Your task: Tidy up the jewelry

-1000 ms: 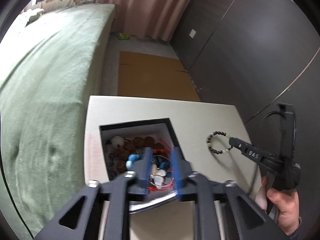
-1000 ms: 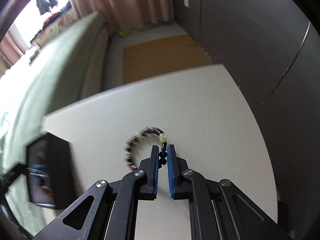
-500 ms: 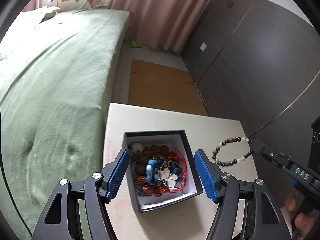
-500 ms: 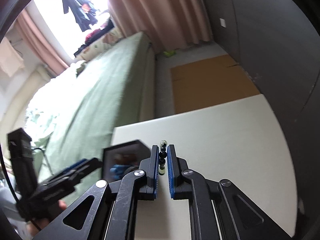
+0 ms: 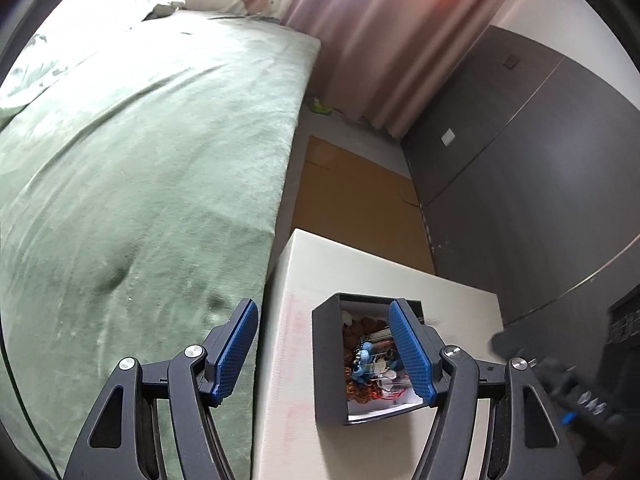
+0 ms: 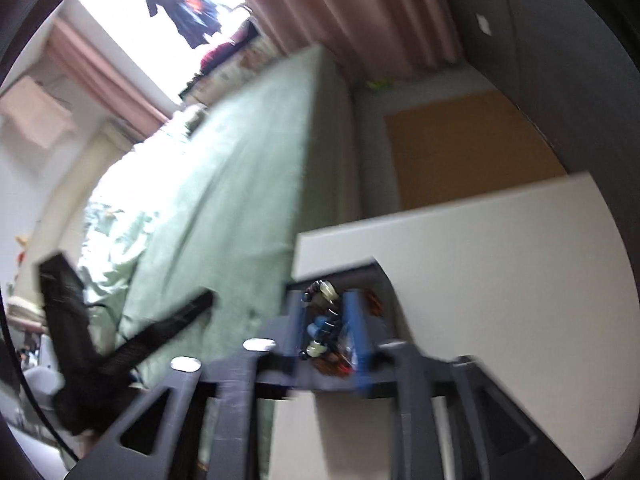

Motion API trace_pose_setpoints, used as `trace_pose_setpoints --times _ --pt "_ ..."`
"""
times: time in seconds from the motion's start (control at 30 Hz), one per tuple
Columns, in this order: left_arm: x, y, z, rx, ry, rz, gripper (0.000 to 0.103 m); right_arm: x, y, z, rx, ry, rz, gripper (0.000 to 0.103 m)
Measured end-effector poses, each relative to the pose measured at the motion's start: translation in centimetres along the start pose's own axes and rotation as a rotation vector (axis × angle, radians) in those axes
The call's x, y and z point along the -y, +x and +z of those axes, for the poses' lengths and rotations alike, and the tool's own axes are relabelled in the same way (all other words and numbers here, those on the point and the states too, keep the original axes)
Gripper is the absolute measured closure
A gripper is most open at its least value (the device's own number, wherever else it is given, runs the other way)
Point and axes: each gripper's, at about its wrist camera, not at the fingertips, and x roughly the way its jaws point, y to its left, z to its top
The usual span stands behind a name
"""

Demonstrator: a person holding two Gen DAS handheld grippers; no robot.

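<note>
The left gripper (image 5: 324,350) is standing wide open and holding nothing, its blue pads spread well apart. One pad is sitting over the edge of the green bed (image 5: 140,184), the other is overlapping the far right side of the black box (image 5: 328,364). The box is resting on the white table (image 5: 384,276) near the table's bed-side edge, and a tangle of jewelry (image 5: 370,360) is lying inside it: brown beads, blue beads, red cord and some clear pieces. In the right wrist view, which is heavily blurred, the right gripper (image 6: 326,330) is hanging directly over the open box (image 6: 384,280), its blue fingers (image 6: 358,336) parted. A beaded bracelet (image 6: 320,320) is showing between them, dark beads with pale ones; whether the fingers are touching it or it is already lying among the box contents cannot be told. The left gripper is appearing at the left of that view as a dark blurred shape beside the bed.
</note>
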Motion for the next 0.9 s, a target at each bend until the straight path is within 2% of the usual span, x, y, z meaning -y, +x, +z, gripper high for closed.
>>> trace_pose_setpoints --times 0.2,0.37,0.63,0.73,0.83,0.9 --pt "1.8 -0.9 -0.4 -0.002 0.045 0.0 0.034 1.4 -2.2 -0.5 0.002 0.042 -0.031 0.064" --pt "3.7 -2.4 -1.2 0.007 0.082 -0.005 0.034 1.2 -5.3 -1.2 0.048 0.025 -0.049 0.05" --pt "6.2 -5.8 -3.7 0.043 0.167 0.01 0.034 3.0 -9.3 -2.4 0.079 0.034 -0.074 0.049" --pt "6.8 -6.7 -5.1 0.043 0.217 0.021 0.034 3.4 -10.7 -3.0 0.088 0.029 -0.064 0.049" --pt "7.6 -8.0 -6.1 0.052 0.236 0.007 0.034 4.2 -12.2 -4.0 0.081 0.053 0.009 0.048" --pt "8.3 -9.0 -6.9 0.068 0.256 -0.007 0.031 4.6 -13.5 -5.2 0.099 0.046 0.017 0.039"
